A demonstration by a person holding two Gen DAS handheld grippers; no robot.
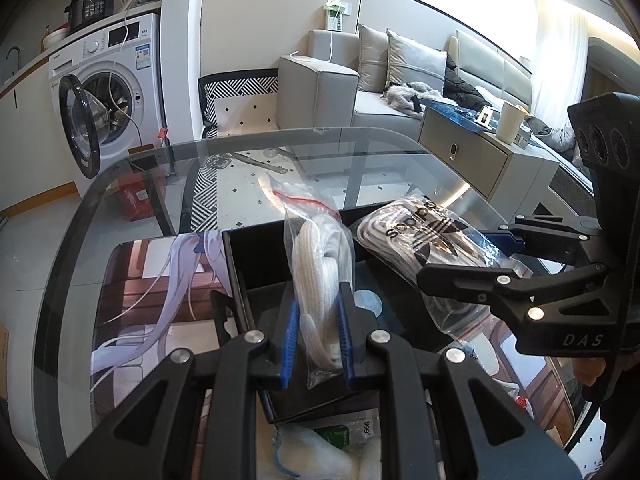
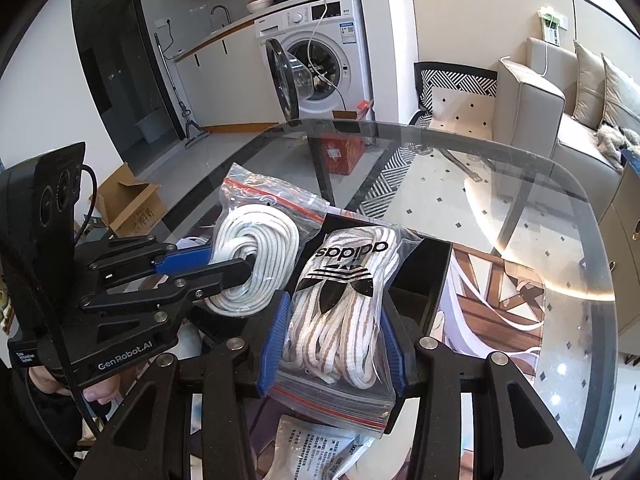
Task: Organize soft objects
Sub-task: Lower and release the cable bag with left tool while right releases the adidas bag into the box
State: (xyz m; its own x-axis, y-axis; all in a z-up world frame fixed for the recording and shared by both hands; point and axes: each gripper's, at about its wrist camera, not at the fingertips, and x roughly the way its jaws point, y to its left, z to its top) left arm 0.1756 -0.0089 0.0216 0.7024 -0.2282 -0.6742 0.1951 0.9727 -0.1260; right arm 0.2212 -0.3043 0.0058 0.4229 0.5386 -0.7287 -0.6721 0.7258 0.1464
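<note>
While over black tray (image 1: 236, 256) | left gripper (image 1: 318, 330) clamps clear white-rope bag (image 1: 320, 280) | right gripper (image 2: 330, 340) clamps clear adidas-printed lace bag (image 2: 344, 300)

Each camera sits just behind its own gripper and looks forward along the blue-padded fingers, tilted down across the round-cornered glass worktop (image 1: 100, 184).

The left wrist view faces the pale grey upholstered sofa (image 1: 360, 92), with the white front-loading washing machine (image 1: 112, 92) off to its left. The right wrist view is turned further leftward, so the washing machine (image 2: 320, 52) stands near centre and the sofa (image 2: 532, 100) falls to its right edge.

Both views are very close to the shallow black open box (image 1: 240, 264) on the worktop. They share that box (image 2: 436, 264), both clear bags of cord, the worktop (image 2: 560, 216), and each sees the other gripper side-on.
</note>
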